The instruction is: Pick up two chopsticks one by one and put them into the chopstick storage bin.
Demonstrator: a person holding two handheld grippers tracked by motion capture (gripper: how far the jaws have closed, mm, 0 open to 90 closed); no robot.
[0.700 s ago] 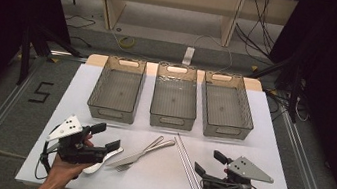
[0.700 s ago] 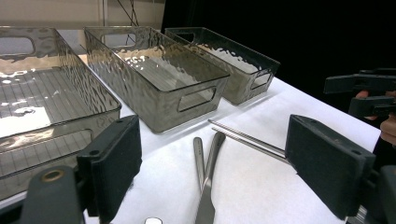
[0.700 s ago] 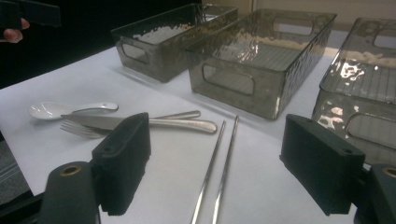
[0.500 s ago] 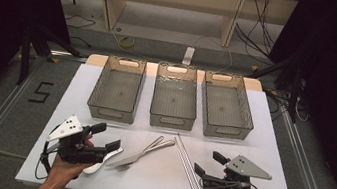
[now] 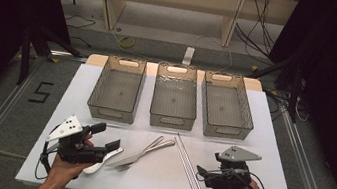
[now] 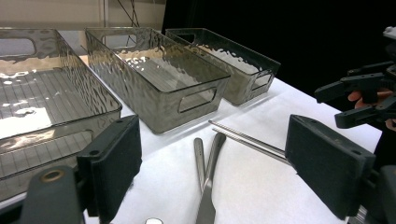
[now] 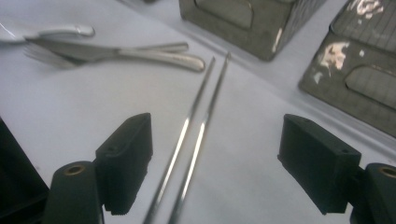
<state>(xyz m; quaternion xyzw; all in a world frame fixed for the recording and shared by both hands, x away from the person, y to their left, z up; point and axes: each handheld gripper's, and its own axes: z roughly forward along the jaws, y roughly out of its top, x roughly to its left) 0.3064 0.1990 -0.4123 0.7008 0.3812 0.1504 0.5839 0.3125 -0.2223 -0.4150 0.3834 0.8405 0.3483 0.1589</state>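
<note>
Hand-held gripper at lower right is hanging released over the chopsticks.
We are straddling both sticks evenly before clenching low against the counter.

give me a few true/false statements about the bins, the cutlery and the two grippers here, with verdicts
1. Three clear bins stand in a row at the far side of the table. True.
2. The chopsticks lie inside the middle bin. False: they lie on the white tabletop, in front of the bins.
3. The right gripper has its jaws open, with the chopsticks on the table between them. True.
4. The left gripper is clamped on the knife. False: its jaws stand open and hold nothing.
5. The bins already hold cutlery. False: all three look empty.
</note>
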